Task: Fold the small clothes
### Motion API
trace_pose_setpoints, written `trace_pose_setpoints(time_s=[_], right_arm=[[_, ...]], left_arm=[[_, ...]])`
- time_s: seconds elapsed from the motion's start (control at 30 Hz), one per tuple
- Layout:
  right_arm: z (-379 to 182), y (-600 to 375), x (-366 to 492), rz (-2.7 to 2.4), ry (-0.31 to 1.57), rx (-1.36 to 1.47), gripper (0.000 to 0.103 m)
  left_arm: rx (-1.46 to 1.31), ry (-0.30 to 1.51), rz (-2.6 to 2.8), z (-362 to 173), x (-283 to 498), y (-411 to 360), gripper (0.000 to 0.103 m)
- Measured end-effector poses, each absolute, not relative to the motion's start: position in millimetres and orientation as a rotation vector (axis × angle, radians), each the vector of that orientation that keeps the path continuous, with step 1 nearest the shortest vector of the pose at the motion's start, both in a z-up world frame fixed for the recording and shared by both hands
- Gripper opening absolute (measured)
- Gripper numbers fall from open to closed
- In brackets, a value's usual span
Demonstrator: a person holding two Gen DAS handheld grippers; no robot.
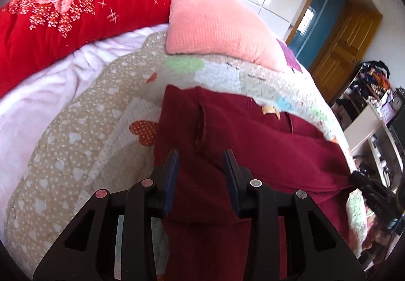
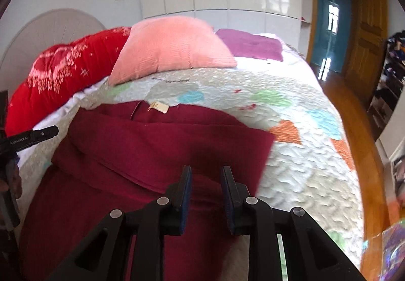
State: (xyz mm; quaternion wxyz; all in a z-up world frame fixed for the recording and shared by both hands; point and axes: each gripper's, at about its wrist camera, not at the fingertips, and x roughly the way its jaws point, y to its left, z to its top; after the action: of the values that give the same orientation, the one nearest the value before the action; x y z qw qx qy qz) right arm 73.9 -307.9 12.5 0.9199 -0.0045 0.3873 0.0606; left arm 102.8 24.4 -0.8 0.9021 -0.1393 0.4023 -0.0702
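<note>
A dark red knit garment (image 1: 253, 139) lies on the quilted bedspread (image 1: 83, 134), with a sleeve folded over its body and a tan neck label (image 1: 269, 110) at the far edge. My left gripper (image 1: 201, 154) is open and empty just above the garment's left part. In the right wrist view the same garment (image 2: 152, 144) shows its label (image 2: 158, 106), and a folded flap ends at a corner on the right. My right gripper (image 2: 206, 169) is open and empty over the garment's near right edge. The left gripper's tip shows at the left edge (image 2: 38, 135).
A pink pillow (image 2: 172, 45), a red quilted blanket (image 2: 63, 78) and a folded purple cloth (image 2: 250, 44) lie at the bed's far end. The bedspread (image 2: 291, 154) stretches to the right. A wooden floor (image 2: 354, 134), a door and cluttered shelves (image 1: 374, 113) are beyond.
</note>
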Motion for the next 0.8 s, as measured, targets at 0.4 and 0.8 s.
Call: trace_pose_setpoints(time_s=[0.4, 0.8], right_arm=[[-7.4, -321.2, 73.4, 0.143, 0.857, 0.119, 0.024], [-39.6, -319.6, 142.6, 0.035, 0.893, 0.060, 0.033]], left_arm=[[-0.241, 0.818, -0.198, -1.4, 115.5, 2.4, 0.055], [-0.204, 0.923, -0.104, -36.1, 139.1, 8.9, 0.062]])
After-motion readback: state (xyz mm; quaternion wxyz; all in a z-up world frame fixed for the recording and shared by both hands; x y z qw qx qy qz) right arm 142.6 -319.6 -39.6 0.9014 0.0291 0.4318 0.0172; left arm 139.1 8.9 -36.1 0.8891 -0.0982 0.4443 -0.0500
